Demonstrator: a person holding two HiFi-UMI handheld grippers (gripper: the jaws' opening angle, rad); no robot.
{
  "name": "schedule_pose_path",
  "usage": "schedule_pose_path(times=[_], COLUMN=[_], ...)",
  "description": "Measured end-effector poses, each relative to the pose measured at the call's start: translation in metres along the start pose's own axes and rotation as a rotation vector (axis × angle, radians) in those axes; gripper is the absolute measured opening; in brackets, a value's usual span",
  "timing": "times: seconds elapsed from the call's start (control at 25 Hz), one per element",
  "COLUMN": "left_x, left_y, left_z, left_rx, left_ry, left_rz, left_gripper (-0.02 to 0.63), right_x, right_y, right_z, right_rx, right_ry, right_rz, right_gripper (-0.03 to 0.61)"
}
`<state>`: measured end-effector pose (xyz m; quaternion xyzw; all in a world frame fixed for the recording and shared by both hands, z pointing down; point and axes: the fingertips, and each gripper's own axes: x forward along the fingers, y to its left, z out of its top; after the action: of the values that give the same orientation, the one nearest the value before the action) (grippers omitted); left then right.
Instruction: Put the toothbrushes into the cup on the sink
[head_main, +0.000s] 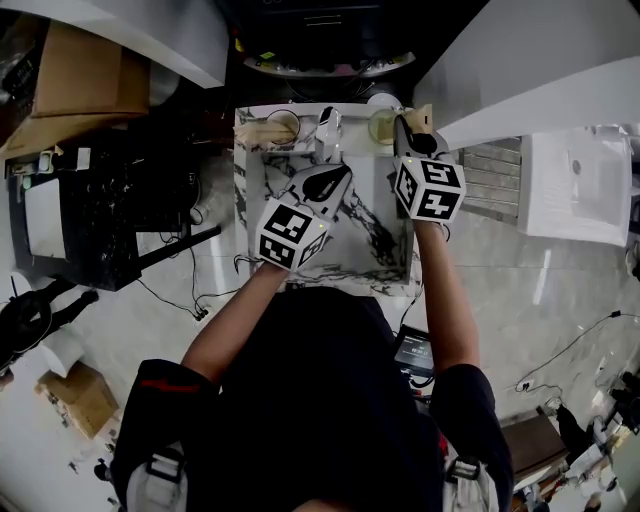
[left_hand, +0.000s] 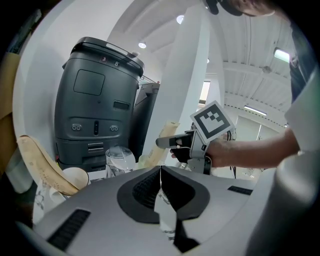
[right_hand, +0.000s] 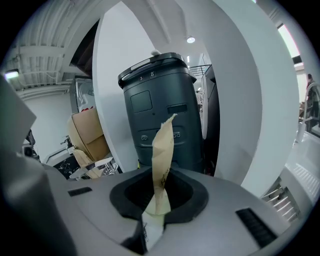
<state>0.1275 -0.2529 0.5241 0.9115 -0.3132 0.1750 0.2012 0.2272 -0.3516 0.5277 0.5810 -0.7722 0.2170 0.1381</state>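
Toothbrush in a tan paper sleeve (right_hand: 163, 145) stands upright, clamped by its lower end in the right gripper (right_hand: 161, 176), whose jaws pinch it firmly. This grip likely leaves the shaft free to drop into a cup. In the head view the gripper sits at upper right, beside the glass cup (head_main: 382, 126) on the back ledge of the sink (head_main: 345, 262). A second wrapped toothbrush (left_hand: 42, 162) leans in a white cup (left_hand: 75, 178), lower left of the left gripper view. The left gripper (left_hand: 160, 172) is clenched with nothing between its jaws, seemingly kept clear over the basin.

Dark grey machine (right_hand: 157, 100) against white wall (right_hand: 112, 90)
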Motion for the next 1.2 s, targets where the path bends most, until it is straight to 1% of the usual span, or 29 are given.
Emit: schedule_pose_path(times=[0.32,0.56,0.8,0.88,0.96,1.2], left_x=[0.000,0.001,0.001,0.001,0.000,-0.003], left_y=[0.004,0.005,0.004,0.004,0.004,0.004], left_z=[-0.001,-0.001,-0.001,-0.001,0.000,0.000], left_rx=[-0.002,-0.006,-0.004,-0.003,-0.004,-0.004], left_ry=[0.000,0.002,0.001,0.001,-0.002,-0.006], left_rz=[0.007,0.005,0.004,0.005,0.005,0.006], left_gripper=[0.017,0.017,0.017,0.017,0.017,0.017], right_x=[0.008,0.008,0.005,0.005,0.005,0.001], right_y=[0.000,0.001,-0.001,-0.001,0.000,-0.002], right_z=[-0.018,-0.028,-0.032,-0.033,-0.034,-0.037], right_rx=[0.007,0.021,0.042,0.049,0.051,0.058], right_ry=[0.049,0.080,0.079,0.082,0.084,0.091], right_rz=[-0.006,0.016,0.013,0.015,0.016,0.003], right_gripper=[0.058,0.060,0.061,0.073,0.099,0.115])
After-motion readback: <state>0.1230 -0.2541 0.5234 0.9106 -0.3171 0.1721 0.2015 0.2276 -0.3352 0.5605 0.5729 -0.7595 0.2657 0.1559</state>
